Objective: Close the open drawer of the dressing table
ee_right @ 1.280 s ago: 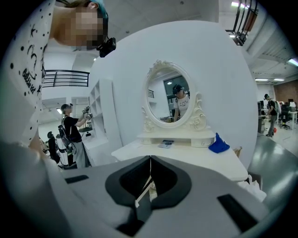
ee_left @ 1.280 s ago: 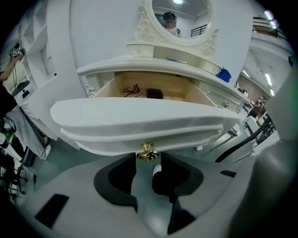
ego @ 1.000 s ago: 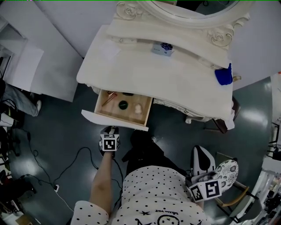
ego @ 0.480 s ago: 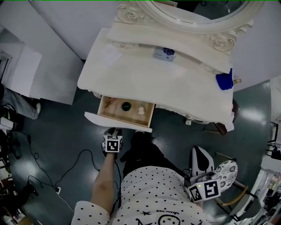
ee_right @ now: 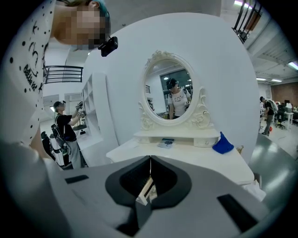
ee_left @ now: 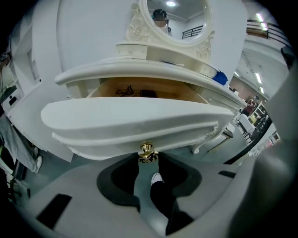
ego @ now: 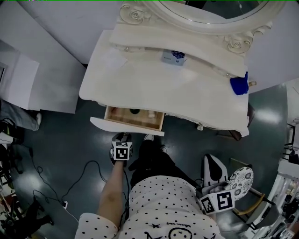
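Head view, starting nearest: the person's polka-dot shirt (ego: 163, 205) fills the bottom. The right gripper (ee_right: 150, 160) is held off to the right, well away from the table, and its fingers are closed together with nothing in them.

The left gripper (ego: 122, 138) is stretched out in front, right at the drawer (ego: 127, 126). In the left gripper view its fingers are apart, with the little gold knob (ee_left: 146, 151) sitting between the tips. I honestly can't tell if they're touching it. A white shoe (ee_left: 157, 177) shows through the gap below.

The drawer isn't shut yet. It pokes out partway from under the left half of the dressing table (ego: 154, 86), and a strip of the wooden inside shows, with a small dark round thing (ego: 134, 111) in there.

Further back, a blue cloth (ego: 238, 84) sits at the right end of the tabletop. A small blue-and-white box (ego: 174, 56) is on the raised shelf, and the oval mirror (ego: 205, 9) is behind that.
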The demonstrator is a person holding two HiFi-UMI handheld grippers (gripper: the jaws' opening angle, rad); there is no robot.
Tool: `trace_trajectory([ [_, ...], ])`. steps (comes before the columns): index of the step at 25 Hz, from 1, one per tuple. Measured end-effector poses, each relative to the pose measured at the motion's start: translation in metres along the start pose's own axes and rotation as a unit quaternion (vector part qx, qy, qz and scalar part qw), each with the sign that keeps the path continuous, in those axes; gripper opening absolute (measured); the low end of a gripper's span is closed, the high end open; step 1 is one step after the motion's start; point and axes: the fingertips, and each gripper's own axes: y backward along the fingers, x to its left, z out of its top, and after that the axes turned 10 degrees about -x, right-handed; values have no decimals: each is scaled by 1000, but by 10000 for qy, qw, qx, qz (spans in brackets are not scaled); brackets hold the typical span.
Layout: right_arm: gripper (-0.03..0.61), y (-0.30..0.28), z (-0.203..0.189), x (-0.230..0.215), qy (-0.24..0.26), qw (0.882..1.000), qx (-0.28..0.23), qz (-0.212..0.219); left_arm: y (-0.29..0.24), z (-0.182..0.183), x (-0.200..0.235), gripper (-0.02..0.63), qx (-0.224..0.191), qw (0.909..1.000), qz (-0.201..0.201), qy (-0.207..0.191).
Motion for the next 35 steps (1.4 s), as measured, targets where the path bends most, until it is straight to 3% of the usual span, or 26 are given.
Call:
trace_trajectory([
  [12,9,-7,8,-9,18,9988,-44,-483,-26,31,3,143,-16,9997,-192,-171],
  [35,9,-28,12,-8,68,9968,-28,-793,-60,78,5,137,-214,9978,-507,-371],
])
